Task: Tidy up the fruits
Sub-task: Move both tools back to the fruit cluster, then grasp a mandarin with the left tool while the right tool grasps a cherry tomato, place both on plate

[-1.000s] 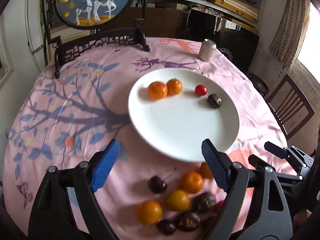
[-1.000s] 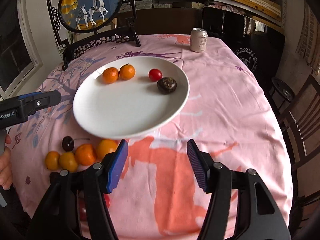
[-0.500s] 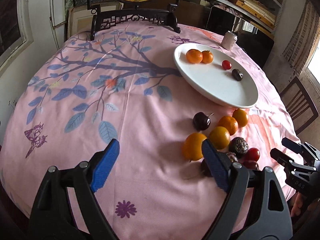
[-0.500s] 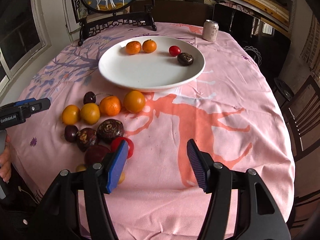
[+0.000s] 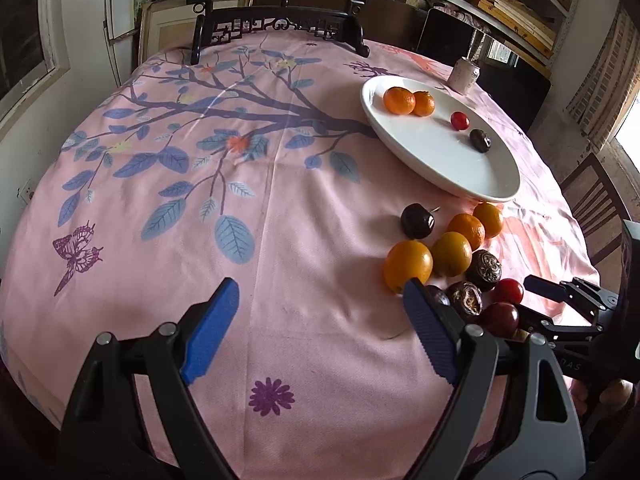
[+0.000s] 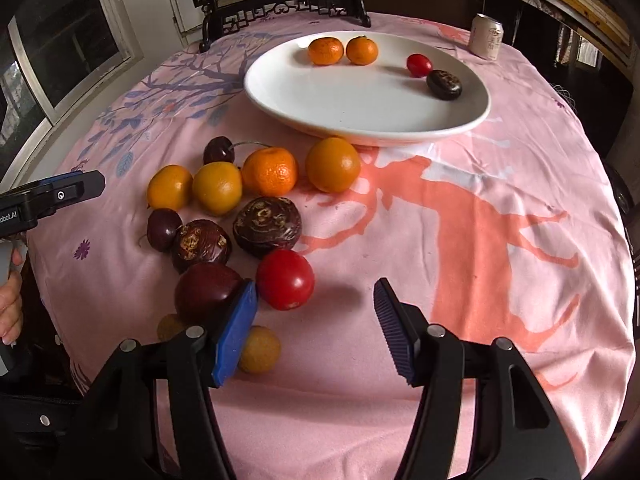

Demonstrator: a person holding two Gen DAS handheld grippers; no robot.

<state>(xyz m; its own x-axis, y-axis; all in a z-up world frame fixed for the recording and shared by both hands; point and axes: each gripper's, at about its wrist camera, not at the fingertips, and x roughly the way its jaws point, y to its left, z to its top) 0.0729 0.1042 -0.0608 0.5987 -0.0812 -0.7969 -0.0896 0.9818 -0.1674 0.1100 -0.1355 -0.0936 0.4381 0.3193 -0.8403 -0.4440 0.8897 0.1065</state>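
Partly hidden: the right claw's (image 6: 316, 320) blue finger covers the edge of a dark plum (image 6: 206, 290) and a small yellow fruit (image 6: 260, 350); a second yellow one behind it is barely visible. Right claw open, empty; a red tomato (image 6: 285, 279) lies just ahead of its left finger. Left claw (image 5: 320, 328) open, empty, over bare pink cloth of the counter (image 5: 280, 220); the loose fruit pile, nearest an orange (image 5: 408, 265), sits beside its right finger. The white plate (image 6: 320, 96) holds four fruits, farther off.
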